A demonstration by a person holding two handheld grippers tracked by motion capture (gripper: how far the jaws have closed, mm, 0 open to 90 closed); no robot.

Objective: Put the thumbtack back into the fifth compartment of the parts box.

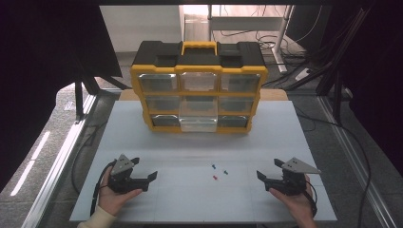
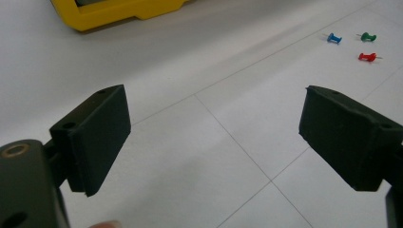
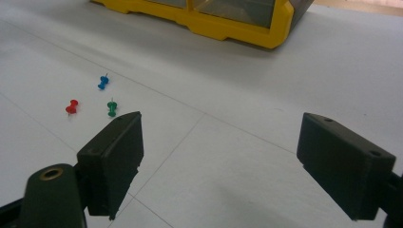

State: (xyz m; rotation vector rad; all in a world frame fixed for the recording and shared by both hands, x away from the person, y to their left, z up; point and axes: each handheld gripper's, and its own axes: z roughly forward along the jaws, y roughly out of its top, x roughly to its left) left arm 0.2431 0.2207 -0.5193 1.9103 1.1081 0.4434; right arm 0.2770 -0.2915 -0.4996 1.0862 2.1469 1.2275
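Three push pins lie loose on the white table between my hands: a blue pin (image 1: 214,166) (image 2: 334,38) (image 3: 103,82), a green pin (image 1: 225,172) (image 2: 368,36) (image 3: 111,108) and a red pin (image 1: 215,177) (image 2: 367,57) (image 3: 71,107). My left gripper (image 1: 144,169) (image 2: 214,137) rests at the front left, open, jaws empty and pointing toward the pins. At the front right, my right gripper (image 1: 268,169) (image 3: 221,161) is open and empty, with the pins off to its left. A yellow and black drawer organizer (image 1: 198,85) (image 3: 223,16) stands at the back; its bottom middle drawer (image 1: 198,123) is pulled out.
The white table (image 1: 199,142) ends in a front edge just behind my hands. Dark curtains and metal frame posts flank both sides. Cables run on the floor at the right and behind the organizer.
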